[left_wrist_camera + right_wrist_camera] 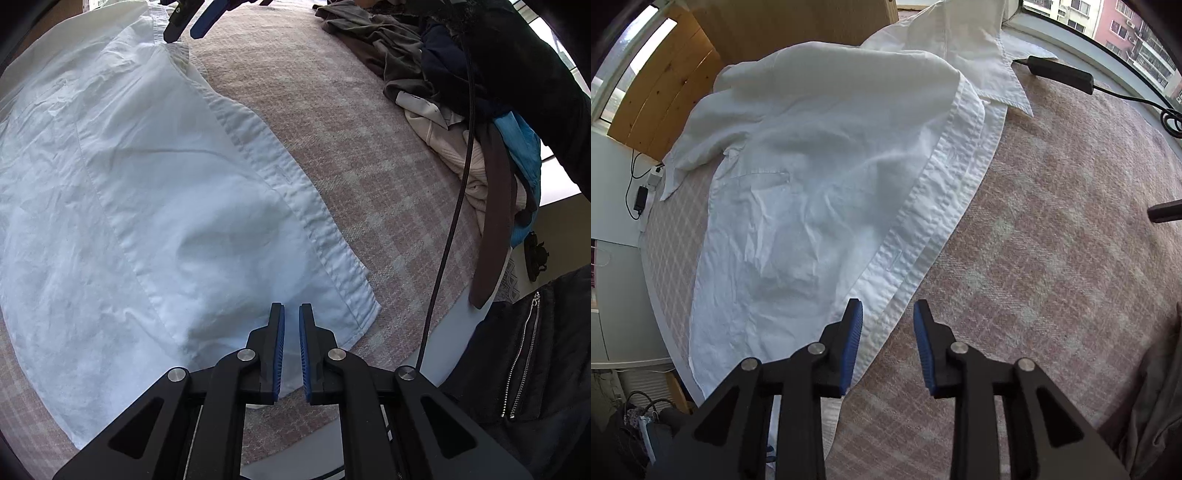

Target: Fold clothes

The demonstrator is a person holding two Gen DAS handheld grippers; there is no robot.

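Both hand-held black grippers with blue ribbed pads point steeply down at a crumpled white cotton button-up shirt (155, 192) spread over a bed. On the left gripper (291, 314) the pads sit nearly together with only a narrow slit between them, poised over the shirt's lower hem; whether any cloth is pinched there I cannot tell. The right gripper (888, 310) has its jaws clearly apart — the stitched front placket runs down toward the gap and the left pad overlaps it, but nothing is clamped.

From the left wrist view you also get a heap of unfolded clothes (424, 92) — grey, navy, cream and blue pieces — piled beside the shirt, a black cable (448, 221) hanging across, and a dark zipped jacket (524, 350) on the person. The right gripper's tips show at the top, near the collar. The right wrist view gives instead the collar (1001, 66) near a black power adapter (1060, 74).

Underneath lies a pink-and-cream plaid woven blanket (1052, 221). A pale wooden headboard (665, 85) stands behind, and a window (1119, 26) looks out on apartment blocks.
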